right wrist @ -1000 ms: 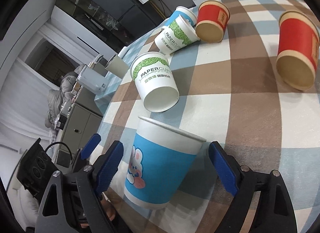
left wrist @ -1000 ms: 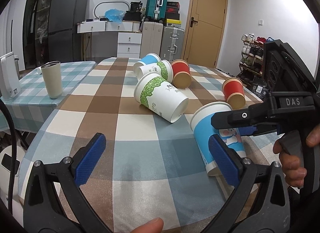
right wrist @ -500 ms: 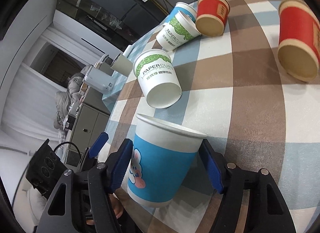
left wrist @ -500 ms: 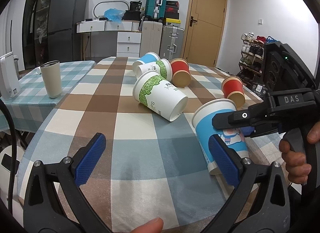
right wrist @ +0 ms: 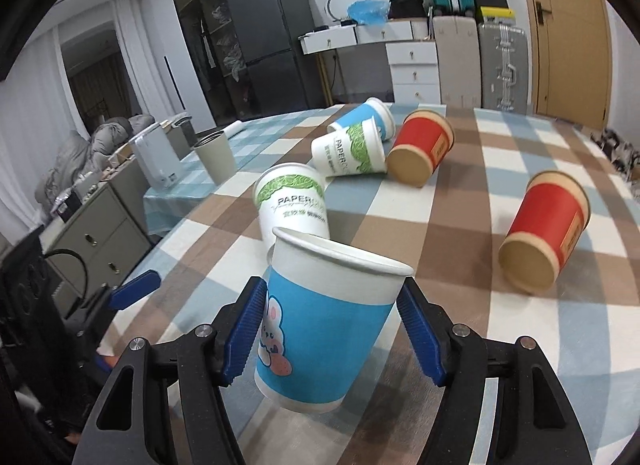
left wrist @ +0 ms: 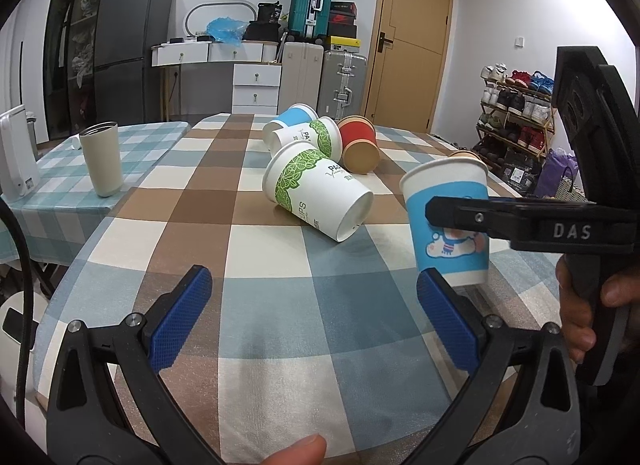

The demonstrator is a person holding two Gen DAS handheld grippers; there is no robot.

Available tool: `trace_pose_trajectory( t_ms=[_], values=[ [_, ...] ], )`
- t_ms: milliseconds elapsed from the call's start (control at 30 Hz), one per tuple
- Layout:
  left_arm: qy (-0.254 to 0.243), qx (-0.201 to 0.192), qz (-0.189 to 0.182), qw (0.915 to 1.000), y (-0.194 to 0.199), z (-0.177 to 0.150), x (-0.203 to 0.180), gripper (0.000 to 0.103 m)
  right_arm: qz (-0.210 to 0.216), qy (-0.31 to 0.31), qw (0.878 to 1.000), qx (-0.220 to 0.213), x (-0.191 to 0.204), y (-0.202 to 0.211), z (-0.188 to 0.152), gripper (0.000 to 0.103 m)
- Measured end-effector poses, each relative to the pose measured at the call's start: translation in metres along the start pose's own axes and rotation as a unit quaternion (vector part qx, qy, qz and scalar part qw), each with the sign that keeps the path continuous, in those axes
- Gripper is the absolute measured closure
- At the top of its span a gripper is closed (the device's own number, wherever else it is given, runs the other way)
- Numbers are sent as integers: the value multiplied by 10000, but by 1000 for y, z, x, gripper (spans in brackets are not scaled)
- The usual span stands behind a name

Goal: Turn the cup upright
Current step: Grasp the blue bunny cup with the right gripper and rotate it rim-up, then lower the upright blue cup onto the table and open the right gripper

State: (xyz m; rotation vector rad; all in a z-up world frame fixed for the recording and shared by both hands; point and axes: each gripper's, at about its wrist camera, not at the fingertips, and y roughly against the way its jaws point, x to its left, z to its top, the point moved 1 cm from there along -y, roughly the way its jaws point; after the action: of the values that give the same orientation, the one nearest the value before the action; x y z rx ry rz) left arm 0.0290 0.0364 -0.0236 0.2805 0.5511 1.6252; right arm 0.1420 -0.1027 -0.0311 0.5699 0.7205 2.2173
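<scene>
Blue cup (right wrist: pixel 324 325) with the rabbit print is mouth-up, tipped a little to one side, and the right gripper (right wrist: pixel 332 337) has its jaws clamped on the cup's sides, blue pads pressed to the paper. From the left wrist view that same blue cup (left wrist: pixel 450 225) sits at the right over the checked table (left wrist: pixel 280 325), a black arm of the right gripper crossing its front. Left gripper (left wrist: pixel 316 319) hangs low over the cloth with jaws spread wide, nothing between them. Beyond the held cup, a green-leaf cup (right wrist: pixel 294 201) lies on its side, then a second green-leaf cup (right wrist: pixel 348 153) and another blue one (right wrist: pixel 366 117). Two red cups (right wrist: pixel 424 147) (right wrist: pixel 546 231) lie toppled too. Off left, a beige tumbler (left wrist: pixel 101 159) stands upright.
</scene>
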Motion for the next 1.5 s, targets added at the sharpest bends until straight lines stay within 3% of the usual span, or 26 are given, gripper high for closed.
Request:
trace_pose_trajectory(
  t_ms=[300, 900, 1233, 1500],
  values=[
    [-1, 1, -10, 10000, -1, 0, -1, 1, -299, 155, 9993, -187, 4, -11, 8, 35],
    [-21, 4, -8, 10000, -2, -1, -2, 1, 152, 733, 9972, 24, 11, 24, -29, 40],
    [-50, 18, -18, 10000, -3, -2, -3, 1, -392, 1066, 9933, -220, 20, 14, -29, 41],
    [-60, 15, -21, 10000, -3, -2, -3, 1, -393, 1091, 9928, -311, 19, 11, -28, 38]
  ],
)
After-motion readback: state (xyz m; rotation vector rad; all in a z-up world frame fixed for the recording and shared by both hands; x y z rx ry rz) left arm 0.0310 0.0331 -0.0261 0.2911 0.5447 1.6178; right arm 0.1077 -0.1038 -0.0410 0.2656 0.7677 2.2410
